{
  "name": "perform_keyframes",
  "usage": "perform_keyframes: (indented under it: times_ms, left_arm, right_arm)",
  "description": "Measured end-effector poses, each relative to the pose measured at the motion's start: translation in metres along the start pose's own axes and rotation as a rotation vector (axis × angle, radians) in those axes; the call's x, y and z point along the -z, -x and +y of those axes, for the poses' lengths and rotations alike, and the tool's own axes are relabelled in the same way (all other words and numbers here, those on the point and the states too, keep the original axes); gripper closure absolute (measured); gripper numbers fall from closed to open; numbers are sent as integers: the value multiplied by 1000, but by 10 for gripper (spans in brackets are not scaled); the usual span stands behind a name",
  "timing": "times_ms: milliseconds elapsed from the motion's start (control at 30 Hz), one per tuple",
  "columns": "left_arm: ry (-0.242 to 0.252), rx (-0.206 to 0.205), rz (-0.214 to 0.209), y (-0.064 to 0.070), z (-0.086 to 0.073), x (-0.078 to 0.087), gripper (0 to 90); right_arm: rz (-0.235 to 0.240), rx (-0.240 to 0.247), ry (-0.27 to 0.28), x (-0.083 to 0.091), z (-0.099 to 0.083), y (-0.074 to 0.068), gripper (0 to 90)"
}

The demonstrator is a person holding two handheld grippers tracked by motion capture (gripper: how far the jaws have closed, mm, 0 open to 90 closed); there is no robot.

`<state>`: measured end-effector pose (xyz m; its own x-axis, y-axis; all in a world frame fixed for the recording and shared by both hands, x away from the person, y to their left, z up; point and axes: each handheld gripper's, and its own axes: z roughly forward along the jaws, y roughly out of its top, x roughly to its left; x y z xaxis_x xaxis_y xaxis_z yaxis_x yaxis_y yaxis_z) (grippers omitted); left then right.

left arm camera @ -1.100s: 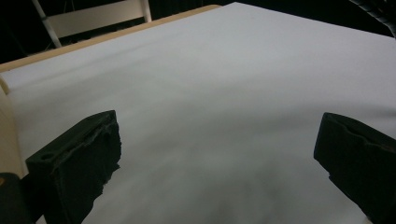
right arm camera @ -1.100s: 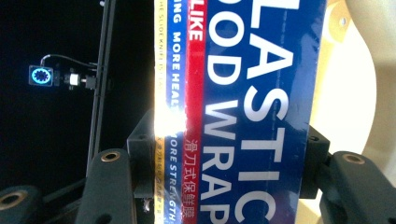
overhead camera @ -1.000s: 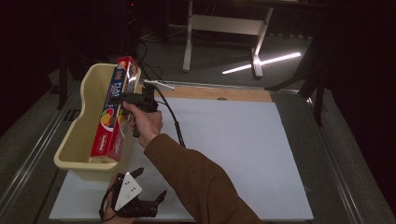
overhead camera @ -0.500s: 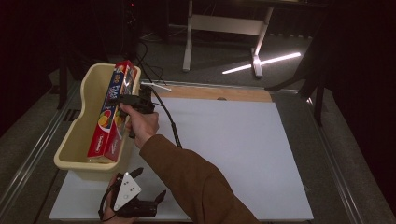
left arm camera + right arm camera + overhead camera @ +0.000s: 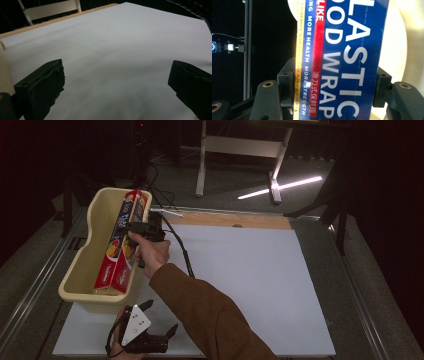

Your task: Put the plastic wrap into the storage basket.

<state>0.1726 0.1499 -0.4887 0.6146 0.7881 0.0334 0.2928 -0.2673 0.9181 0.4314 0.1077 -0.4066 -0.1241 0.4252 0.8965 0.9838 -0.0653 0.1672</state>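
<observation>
At the near edge of the tabletop (image 5: 260,285), close to its near left corner, the left gripper (image 5: 150,332) is held low over the white sheet by a hand (image 5: 116,346) of which only a part is seen. Its two black jaws are spread wide apart with nothing between them, as is seen clearly in the left gripper view, where only the white surface lies between the jaws. Farther on, a brown sleeve (image 5: 210,315) is stretched from the near edge toward the left side, and the right hand (image 5: 148,252) is placed at the right wall of a pale yellow tub (image 5: 82,265), which stands along the left edge of the tabletop. The right gripper (image 5: 134,227) is clamped on a long box of plastic food wrap (image 5: 121,245), printed in blue, red and yellow. In the right gripper view the box (image 5: 342,62) is pressed between the two jaws. The box is placed inside the tub, along its right wall, with the near end lying low and the far end leaned on the far rim.
</observation>
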Motion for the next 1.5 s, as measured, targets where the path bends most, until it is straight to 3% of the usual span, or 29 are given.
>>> perform_keyframes:
  times_ms: [200,300,367,567,633,667,733,767,800,867,900,967,1000,1200,1367,1500]
  left_arm:
    - [-2,2,2,0,0,0,10]
    - [-6,1,2,0,0,-1,10]
    - [-6,0,2,0,0,-1,10]
    - [-4,0,5,0,0,-1,10]
    - [-7,0,8,-1,0,-1,10]
    - [-7,0,8,-1,0,-1,10]
    - [-6,0,10,-1,0,0,10]
    - [-6,0,10,-1,0,0,10]
    - [-5,2,13,-2,0,0,10]
    - [-5,2,14,-2,0,0,10]
    - [-4,5,14,-1,0,0,10]
    - [-4,6,13,-1,0,-1,10]
    - [-7,4,13,-1,0,-1,10]
    - [-18,4,17,-3,0,-4,10]
    - [-23,0,18,-3,0,-4,10]
    - [-24,3,18,-3,-1,-5,10]
  right_arm:
    - [-16,17,-8,2,2,1,360]
    - [24,34,15,10,5,-3,398]
    - [12,53,0,15,6,-8,406]
    - [-6,102,-38,21,7,-5,422]
    - [-31,181,-58,28,8,-4,425]
    - [-31,181,-58,28,8,-4,425]
    - [-73,297,-65,37,7,-5,425]
    - [-73,297,-65,37,7,-5,425]
    - [-120,385,-76,44,5,-4,423]
    - [-138,412,-72,47,3,-4,421]
    - [-168,474,-58,57,0,-1,414]
    - [-185,497,-52,61,-1,-1,413]
    - [-239,584,-37,72,-6,1,410]
    - [-338,782,-23,108,-24,20,412]
    - [-433,894,21,141,-42,45,406]
    - [-523,926,46,169,-52,69,405]
